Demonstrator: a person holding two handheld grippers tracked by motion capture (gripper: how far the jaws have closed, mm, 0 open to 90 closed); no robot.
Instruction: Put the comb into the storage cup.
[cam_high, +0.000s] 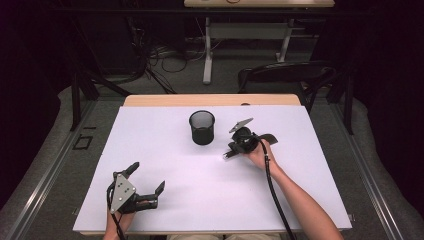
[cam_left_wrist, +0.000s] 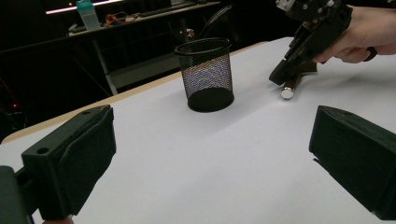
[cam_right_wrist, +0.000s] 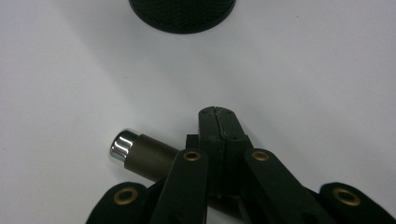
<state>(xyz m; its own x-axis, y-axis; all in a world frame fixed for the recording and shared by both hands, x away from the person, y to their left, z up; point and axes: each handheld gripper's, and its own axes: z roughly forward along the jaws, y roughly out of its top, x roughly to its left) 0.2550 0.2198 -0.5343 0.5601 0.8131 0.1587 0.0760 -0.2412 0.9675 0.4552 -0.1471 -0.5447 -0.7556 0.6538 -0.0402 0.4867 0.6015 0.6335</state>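
The right gripper (cam_high: 232, 150) sits a little right of the tabletop's (cam_high: 165, 200) middle, tipped down toward the white surface, with its jaws pressed together in the right gripper view. A brown cylinder with a silver cap (cam_right_wrist: 140, 151) lies under and across those jaws; its capped end pokes out to one side, and in the left gripper view the same cap (cam_left_wrist: 287, 92) shows just below the jaw tips, at or just above the tabletop. Whether the jaws actually pinch the cylinder or only rest over it cannot be told from these views.

The black mesh cup (cam_high: 202, 127) stands upright just beside that gripper, toward the far edge and slightly left of the tabletop's centre line. It is near the cylinder but not touching it, with a narrow strip of bare white between them. Behind the cup a band of tabletop runs free to the far edge.

The left gripper (cam_high: 145, 186) rests close to the near left corner, its jaws spread wide with nothing between them. From its own view the two black jaws frame a broad bare stretch of white surface leading up to the cup (cam_left_wrist: 205, 74) and the right gripper (cam_left_wrist: 303, 49).

The whole left half of the tabletop between the left gripper and the cup is open. The right side, from the person's right forearm (cam_high: 300, 200) out to the right edge and near right corner, is bare as well.
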